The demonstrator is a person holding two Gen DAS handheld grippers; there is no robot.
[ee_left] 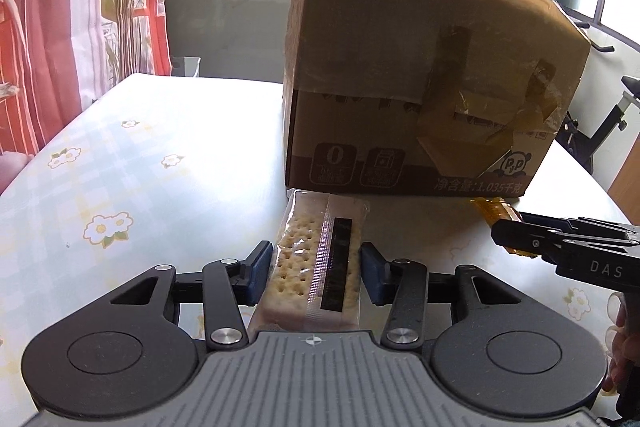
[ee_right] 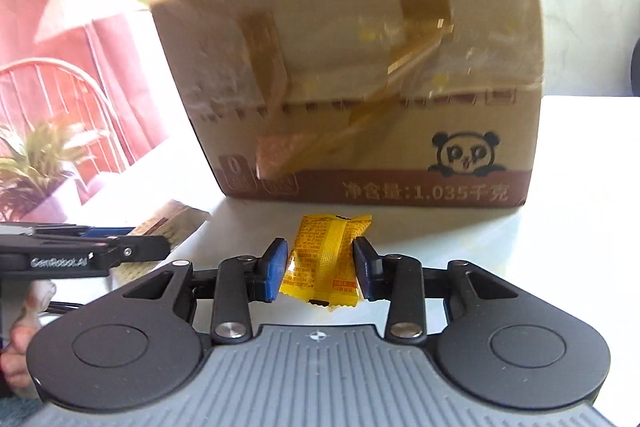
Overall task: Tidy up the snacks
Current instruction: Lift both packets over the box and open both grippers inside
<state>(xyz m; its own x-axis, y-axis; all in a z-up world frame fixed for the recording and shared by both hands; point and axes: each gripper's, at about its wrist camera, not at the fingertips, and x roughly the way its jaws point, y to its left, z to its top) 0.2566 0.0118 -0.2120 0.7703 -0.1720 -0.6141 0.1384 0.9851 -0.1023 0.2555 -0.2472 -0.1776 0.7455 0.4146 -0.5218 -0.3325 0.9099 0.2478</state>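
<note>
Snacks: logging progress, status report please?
Left gripper shut on crackers. Right gripper shut on candy. Box close ahead.

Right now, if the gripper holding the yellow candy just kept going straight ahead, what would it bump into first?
Most likely the cardboard box. The right gripper, shut on the yellow candy packet, points at the box's front wall, with only bare table between. The candy's far end would probably touch before the fingers, though depth is hard to judge.

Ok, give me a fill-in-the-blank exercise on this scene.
1. The left gripper grips a pack of ____.
2. The right gripper grips a snack in a ____ wrapper.
3. The animal printed on the box is a ____.

Missing words: crackers; yellow; panda
</note>
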